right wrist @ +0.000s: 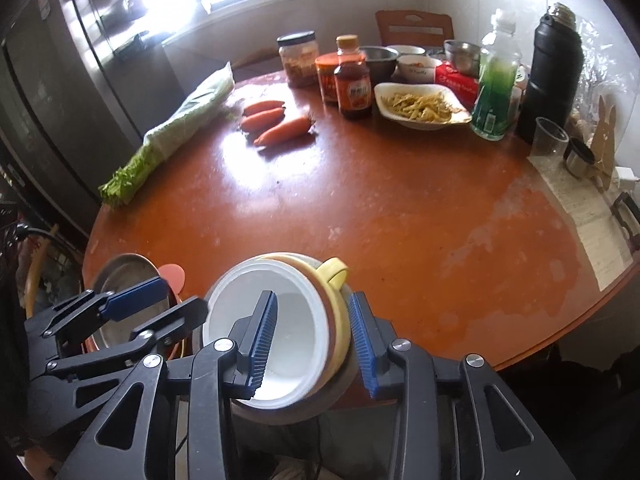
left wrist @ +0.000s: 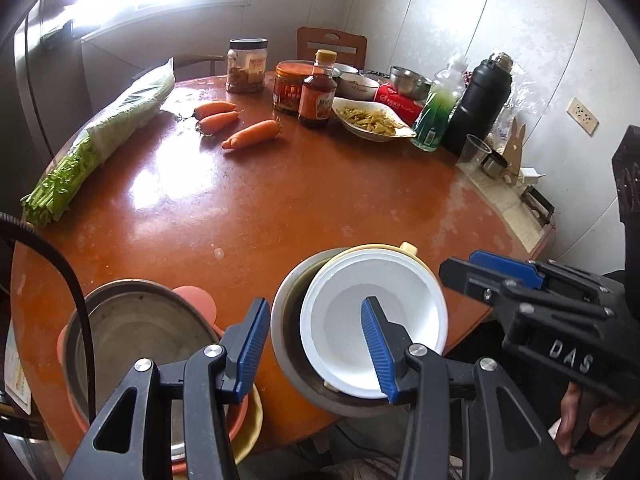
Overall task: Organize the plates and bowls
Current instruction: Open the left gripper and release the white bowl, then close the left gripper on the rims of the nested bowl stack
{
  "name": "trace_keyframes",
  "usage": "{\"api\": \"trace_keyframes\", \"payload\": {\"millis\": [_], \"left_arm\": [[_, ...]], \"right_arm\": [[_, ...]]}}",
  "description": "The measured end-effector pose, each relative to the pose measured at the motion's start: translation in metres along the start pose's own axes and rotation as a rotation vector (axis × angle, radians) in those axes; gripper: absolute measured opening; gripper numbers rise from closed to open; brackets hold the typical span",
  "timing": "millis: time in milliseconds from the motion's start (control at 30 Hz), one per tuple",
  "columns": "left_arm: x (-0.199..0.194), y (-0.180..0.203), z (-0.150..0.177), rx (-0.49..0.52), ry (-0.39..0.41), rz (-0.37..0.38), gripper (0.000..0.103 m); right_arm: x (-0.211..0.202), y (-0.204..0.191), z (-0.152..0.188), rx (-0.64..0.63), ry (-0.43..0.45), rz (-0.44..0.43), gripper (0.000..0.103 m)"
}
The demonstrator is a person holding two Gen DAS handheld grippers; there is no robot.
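A white bowl sits nested in a yellow handled bowl, which rests in a grey bowl at the table's near edge. My left gripper is open and straddles the stack's left rim, one pad outside the rim and one over the white bowl. My right gripper is open astride the right rim, with its left pad inside the white bowl and its right pad outside the yellow one. To the left, a metal bowl lies in a pink bowl.
On the round orange table lie carrots and bagged celery. At the back stand jars, a sauce bottle, a plate of food, a green bottle and a black thermos. A person's hand holds the right gripper.
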State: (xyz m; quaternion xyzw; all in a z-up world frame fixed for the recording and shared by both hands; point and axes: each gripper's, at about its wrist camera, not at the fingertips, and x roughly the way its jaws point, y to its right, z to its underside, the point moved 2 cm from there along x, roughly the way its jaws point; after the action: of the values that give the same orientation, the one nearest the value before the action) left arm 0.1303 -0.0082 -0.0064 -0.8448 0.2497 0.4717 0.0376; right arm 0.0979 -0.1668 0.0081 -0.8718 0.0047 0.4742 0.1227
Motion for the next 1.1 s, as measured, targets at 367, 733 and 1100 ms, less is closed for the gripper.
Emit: {"api": "trace_keyframes", "payload": {"millis": [367, 733, 1100], "left_arm": [[-0.009, 0.002, 0.034, 0.026, -0.065, 0.021, 0.047], [0.033, -0.004, 0.019, 0.054, -0.174, 0.015, 0.047], [0.056, -0.015, 0.006, 0.023, -0.221, -0.035, 0.047]], "right_arm": [[-0.005, 0.024, 0.014, -0.018, -0.070, -0.078, 0.039], [0.034, 0.041, 0.016, -0.007, -0.167, -0.018, 0.039], [0.042, 0.043, 0.007, -0.025, -0.186, -0.022, 0.041]]}}
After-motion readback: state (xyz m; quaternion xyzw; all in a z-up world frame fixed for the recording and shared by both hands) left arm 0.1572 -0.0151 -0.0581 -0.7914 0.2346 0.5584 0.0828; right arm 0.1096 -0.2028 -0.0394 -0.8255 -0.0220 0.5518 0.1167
